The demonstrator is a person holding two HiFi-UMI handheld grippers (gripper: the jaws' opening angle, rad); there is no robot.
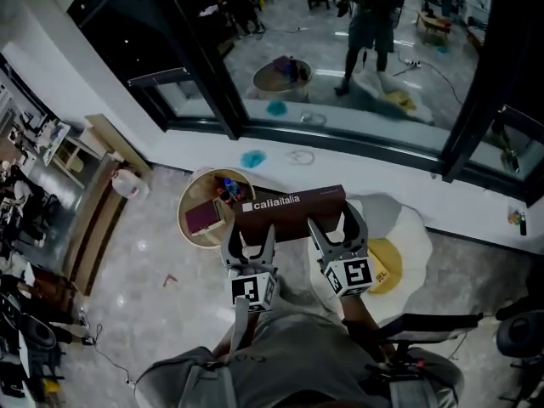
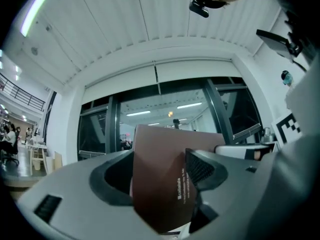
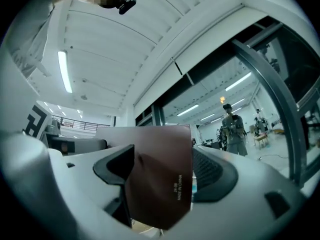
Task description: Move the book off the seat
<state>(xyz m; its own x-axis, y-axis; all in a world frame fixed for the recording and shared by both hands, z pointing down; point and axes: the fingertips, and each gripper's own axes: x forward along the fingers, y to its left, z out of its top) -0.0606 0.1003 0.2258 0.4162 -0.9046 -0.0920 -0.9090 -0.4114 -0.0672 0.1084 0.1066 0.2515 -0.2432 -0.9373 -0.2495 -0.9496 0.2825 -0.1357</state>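
Book (image 1: 293,215) reads "caliaitalia"; small print on it says "MADE IN CHINA".

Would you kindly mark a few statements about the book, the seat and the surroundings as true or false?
1. The left gripper and the right gripper both clamp the book. True.
2. The book rests flat on the seat. False: it is held up off the seat, between the two grippers.
3. In the head view, a round basket stands left of the seat. True.
4. Nobody is beyond the window. False: a person stands on the far side of the glass.
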